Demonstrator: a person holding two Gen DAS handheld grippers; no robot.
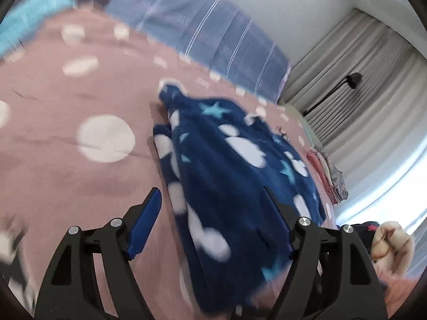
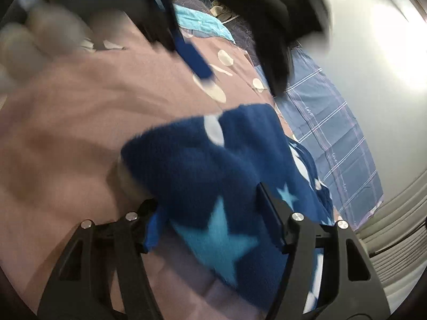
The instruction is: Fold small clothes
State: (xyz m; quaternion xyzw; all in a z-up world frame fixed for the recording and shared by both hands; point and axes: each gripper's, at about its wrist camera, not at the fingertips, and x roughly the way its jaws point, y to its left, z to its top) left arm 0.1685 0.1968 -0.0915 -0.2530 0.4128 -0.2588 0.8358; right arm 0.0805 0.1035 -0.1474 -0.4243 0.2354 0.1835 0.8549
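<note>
A navy fleece garment [image 1: 226, 160] with white dots and light blue stars lies on the pink dotted bedsheet [image 1: 66, 186]. My left gripper [image 1: 210, 190] hangs open over the garment's near end. Its left pad stands just off the cloth's edge and nothing is pinched. In the right wrist view the same garment [image 2: 200, 160] bulges up between the fingers of my right gripper [image 2: 205, 194], whose jaws stand wide and straddle a thick fold. The left gripper [image 2: 241, 82] shows blurred at the top of that view, jaws apart, above the sheet [image 2: 66, 133].
A blue striped pillow [image 1: 213, 26] lies at the head of the bed by the wall. A turquoise cloth [image 1: 32, 21] sits far left. Folded clothes [image 1: 328, 176] are stacked at the bed's right edge before grey curtains [image 1: 360, 80]. A person's hand [image 1: 389, 242] shows at lower right.
</note>
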